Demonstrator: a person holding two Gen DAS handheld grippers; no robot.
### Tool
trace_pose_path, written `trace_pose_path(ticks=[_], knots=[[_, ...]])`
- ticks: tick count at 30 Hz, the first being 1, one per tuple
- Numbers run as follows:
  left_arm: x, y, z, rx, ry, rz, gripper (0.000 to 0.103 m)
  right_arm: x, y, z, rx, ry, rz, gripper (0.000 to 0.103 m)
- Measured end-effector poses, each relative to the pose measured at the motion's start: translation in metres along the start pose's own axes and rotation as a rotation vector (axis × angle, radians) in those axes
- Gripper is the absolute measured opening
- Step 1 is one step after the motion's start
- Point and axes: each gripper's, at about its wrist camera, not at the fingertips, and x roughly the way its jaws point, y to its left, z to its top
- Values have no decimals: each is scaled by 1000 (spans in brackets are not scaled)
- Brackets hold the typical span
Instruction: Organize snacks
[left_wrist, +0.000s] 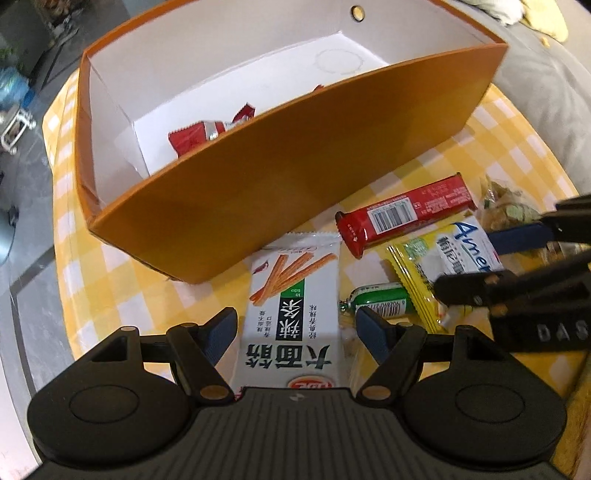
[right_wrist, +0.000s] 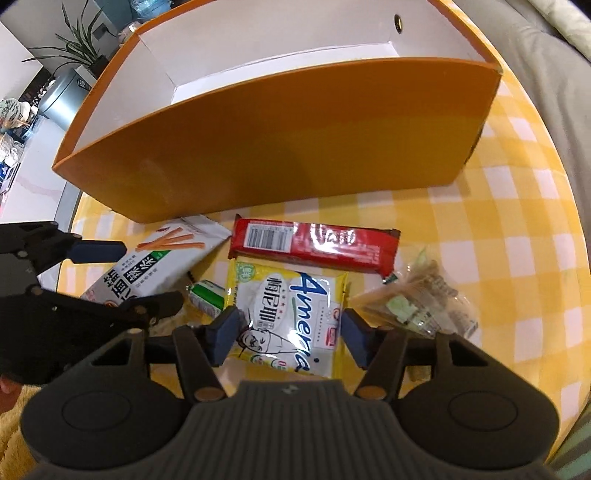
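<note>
An orange box with a white inside stands on the yellow checked tablecloth and holds red snack packets. My left gripper is open, its fingers on either side of a white spicy-stick packet lying in front of the box. My right gripper is open, astride a yellow and white packet. A red bar, a small green sausage and a clear bag of snacks lie around it. The box fills the back of the right wrist view.
The other gripper shows at the right edge in the left wrist view and at the left edge in the right wrist view. A grey sofa lies beyond the table on the right. A potted plant stands far left.
</note>
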Motion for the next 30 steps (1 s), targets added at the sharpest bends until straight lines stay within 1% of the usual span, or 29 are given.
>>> trace_pose_path(ticks=[4, 5, 6, 8, 12, 14, 17, 19, 21, 22, 23, 24, 25, 28, 30], knots=[[4, 6, 2, -58, 15, -17, 83, -2, 4, -3, -41, -2, 5, 62], [4, 8, 2, -76, 18, -23, 80, -1, 6, -4, -48, 3, 14, 62], [5, 10, 3, -96, 20, -28, 80, 0, 7, -4, -52, 8, 20, 63], [4, 12, 2, -121, 19, -24, 74, 2, 11, -5, -62, 5, 16, 63], [4, 13, 3, -167, 24, -14, 70, 5, 16, -5, -86, -7, 10, 64], [5, 11, 4, -170, 31, 1, 71, 7, 18, -4, -88, -6, 13, 64], [8, 4, 6, -151, 37, 43, 74, 9, 21, -4, -94, -4, 10, 68], [10, 0, 7, -140, 42, 66, 73, 10, 22, -5, -99, -7, 9, 68], [12, -1, 7, -146, 47, 69, 71, 10, 22, -6, -102, -10, 8, 69], [12, -1, 7, -153, 47, 62, 67, 10, 21, -6, -101, -10, 9, 68], [11, -1, 7, -157, 44, 59, 65, 10, 21, -6, -100, -9, 14, 68], [10, -1, 7, -162, 40, 57, 65, 10, 21, -6, -101, -10, 16, 65], [13, -4, 8, -167, 37, 56, 63, 9, 21, -6, -103, -14, 17, 59], [9, -3, 4, -196, 26, 49, 60, 6, 21, -6, -106, -22, 20, 54], [4, -2, 1, -218, 16, 48, 59, 4, 19, -6, -99, -26, 18, 54]])
